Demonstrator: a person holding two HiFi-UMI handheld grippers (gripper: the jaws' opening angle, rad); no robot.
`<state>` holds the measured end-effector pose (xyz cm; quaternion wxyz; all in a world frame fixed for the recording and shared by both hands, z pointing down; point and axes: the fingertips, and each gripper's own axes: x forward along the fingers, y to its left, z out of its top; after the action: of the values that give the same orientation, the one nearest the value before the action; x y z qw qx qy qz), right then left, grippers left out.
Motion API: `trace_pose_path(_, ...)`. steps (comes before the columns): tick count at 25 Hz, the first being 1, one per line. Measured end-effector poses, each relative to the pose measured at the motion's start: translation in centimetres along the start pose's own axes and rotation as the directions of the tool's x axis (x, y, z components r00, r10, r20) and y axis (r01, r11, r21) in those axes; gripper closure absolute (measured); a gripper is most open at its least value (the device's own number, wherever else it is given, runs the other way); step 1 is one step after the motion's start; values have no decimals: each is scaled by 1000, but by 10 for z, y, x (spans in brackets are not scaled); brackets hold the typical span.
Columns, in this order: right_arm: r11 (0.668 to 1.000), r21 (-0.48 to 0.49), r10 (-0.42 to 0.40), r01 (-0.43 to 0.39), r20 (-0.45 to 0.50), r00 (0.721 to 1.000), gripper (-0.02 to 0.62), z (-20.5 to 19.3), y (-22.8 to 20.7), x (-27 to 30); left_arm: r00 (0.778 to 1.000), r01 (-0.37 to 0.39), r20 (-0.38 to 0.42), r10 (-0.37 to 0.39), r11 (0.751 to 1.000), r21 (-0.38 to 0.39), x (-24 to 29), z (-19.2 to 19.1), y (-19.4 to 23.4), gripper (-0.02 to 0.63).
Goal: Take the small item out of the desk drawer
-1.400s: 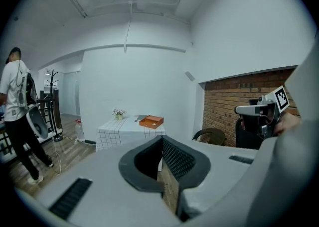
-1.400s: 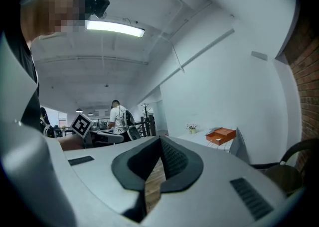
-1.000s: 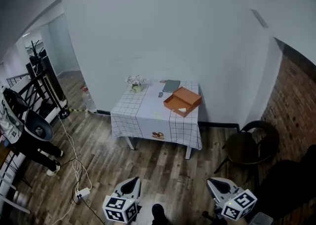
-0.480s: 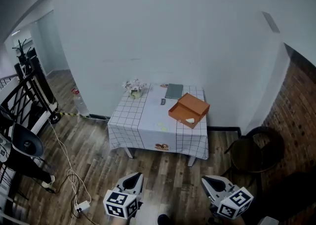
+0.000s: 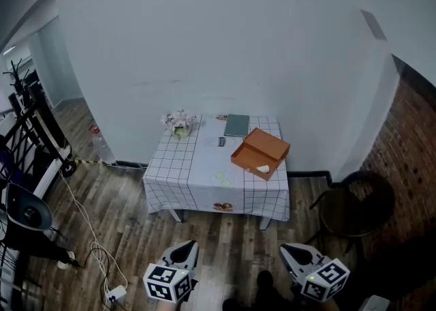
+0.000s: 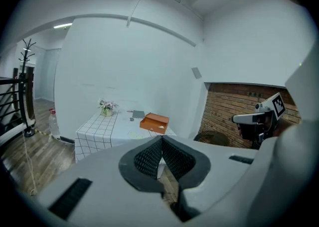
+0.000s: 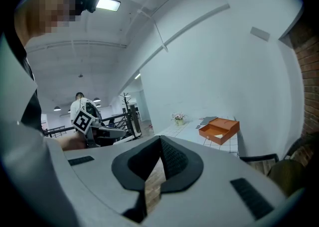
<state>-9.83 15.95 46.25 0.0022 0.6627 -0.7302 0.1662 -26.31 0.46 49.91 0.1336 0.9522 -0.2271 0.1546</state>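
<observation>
At your 9 o'clock a pale cable (image 5: 80, 209) trails across the wooden floor to a white power strip (image 5: 116, 294). Your left gripper (image 5: 182, 252) hangs low at about 7 o'clock, pointing toward the table. Its jaws are pressed together with nothing between them.

Straight ahead at 12 o'clock stands the table (image 5: 197, 180) under a checked cloth, well apart from both tools. On its top, a pot of flowers (image 5: 178, 124) sits at the 10 o'clock corner, near the white wall. A grey book (image 5: 237, 125) lies at 12 o'clock by the far edge.

The orange drawer (image 5: 269, 144) rests on the tabletop at 3 o'clock, turned askew with its open side up. The small white item (image 5: 263, 168) lies inside it at the near end, around 6 o'clock of the drawer.

Your right gripper (image 5: 294, 254) hangs at about 5 o'clock, level with the left one. Its jaws are also closed tip to tip and hold nothing. Further right, at 4 o'clock, a dark round chair (image 5: 354, 211) stands beside the brick wall (image 5: 415, 139).
</observation>
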Motion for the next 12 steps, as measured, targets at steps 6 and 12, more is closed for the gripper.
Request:
trace_pose_path(6,999,24,34,-34,-10,999,591,5,-44,37,1000,-19,-21,19,1000,1,48,11,10,595)
trace_pose_path(12,998,40,53,-53,9,999,591,35,-133,72,998,-62,-32,62,998,-2,136,42,14,595)
